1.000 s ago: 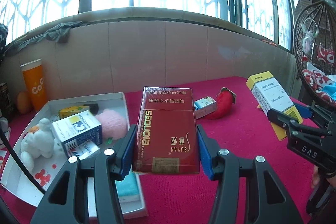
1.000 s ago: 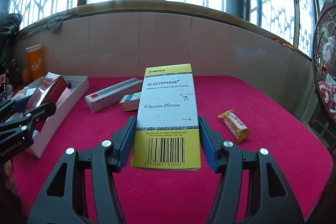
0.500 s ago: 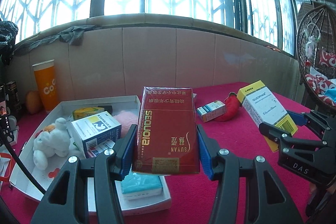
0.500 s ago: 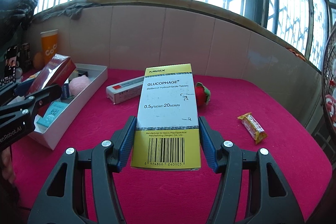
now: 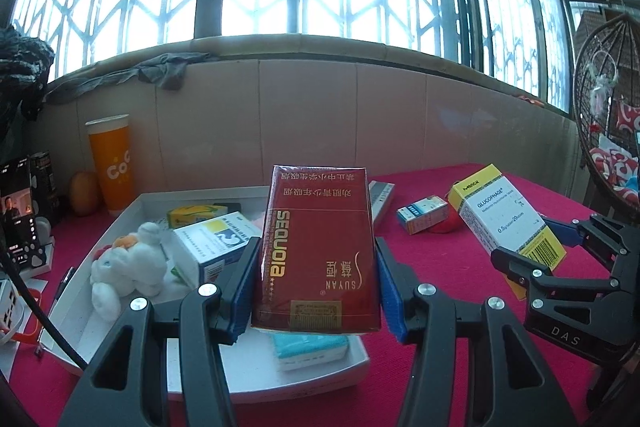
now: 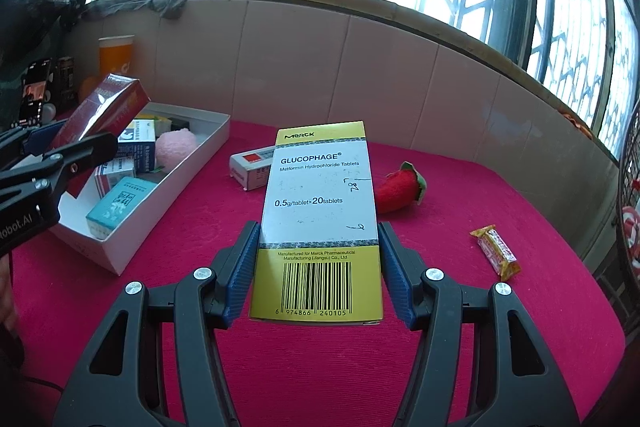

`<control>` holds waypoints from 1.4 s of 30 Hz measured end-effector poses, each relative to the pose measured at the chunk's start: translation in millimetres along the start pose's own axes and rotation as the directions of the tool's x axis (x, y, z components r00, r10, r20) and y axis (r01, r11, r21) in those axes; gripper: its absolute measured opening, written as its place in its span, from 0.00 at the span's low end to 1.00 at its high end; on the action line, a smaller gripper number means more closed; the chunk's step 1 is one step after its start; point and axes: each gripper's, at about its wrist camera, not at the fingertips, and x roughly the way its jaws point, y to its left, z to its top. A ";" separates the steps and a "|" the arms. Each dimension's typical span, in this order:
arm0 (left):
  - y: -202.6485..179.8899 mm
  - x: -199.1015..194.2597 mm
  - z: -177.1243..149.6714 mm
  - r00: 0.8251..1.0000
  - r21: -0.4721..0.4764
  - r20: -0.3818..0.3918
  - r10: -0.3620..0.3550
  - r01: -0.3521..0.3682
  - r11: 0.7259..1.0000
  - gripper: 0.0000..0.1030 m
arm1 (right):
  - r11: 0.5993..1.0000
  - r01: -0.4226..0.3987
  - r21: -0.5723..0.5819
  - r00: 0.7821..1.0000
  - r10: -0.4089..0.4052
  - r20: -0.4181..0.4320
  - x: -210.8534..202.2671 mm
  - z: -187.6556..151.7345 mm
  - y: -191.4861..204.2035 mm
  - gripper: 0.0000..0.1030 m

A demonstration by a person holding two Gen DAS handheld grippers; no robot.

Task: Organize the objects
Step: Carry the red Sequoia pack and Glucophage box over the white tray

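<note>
L gripper (image 5: 316, 291) jaws clamp red cig pack (image 5: 318, 251) over white tray (image 5: 280, 379), lower centre, prob for drop-in; R gripper (image 6: 318, 279) jaws grip Glucophage box (image 6: 320, 223), queued.

Tray (image 6: 132, 251) at the table's (image 6: 520, 307) left, holding a plush animal (image 5: 128, 267), several small boxes (image 5: 212, 239) and a tissue pack (image 6: 120, 207); behind it, against the wall, a cup (image 5: 112, 163). Right of the tray, on the table: a long box (image 6: 250, 167), then a plush strawberry (image 6: 400, 187), with a snack bar (image 6: 496, 251) lying well apart at far right. Cigarette pack (image 5: 316, 255) over the tray in the left tool (image 5: 316, 291); tablet box (image 6: 320, 223) over the table's middle in the right tool (image 6: 320, 279).
</note>
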 end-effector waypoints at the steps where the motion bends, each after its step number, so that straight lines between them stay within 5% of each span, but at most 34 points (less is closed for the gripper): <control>1: 1.8 -0.4 0.0 1.000 -0.004 -0.001 0.002 -0.002 1.000 0.52 | 1.000 -0.001 -0.006 1.000 0.001 -0.001 0.1 0.4 2.1 0.56; 21: 27.6 -8.4 -2.0 0.998 -0.027 -0.016 0.062 -0.063 0.998 0.52 | 0.998 -0.034 -0.055 0.999 0.035 0.016 -1.7 6.4 24.4 0.56; 42: 67.3 -13.0 -4.5 0.988 -0.086 -0.072 0.134 -0.140 0.986 0.52 | 0.984 -0.149 -0.096 0.984 0.157 0.081 -7.3 35.4 67.6 0.56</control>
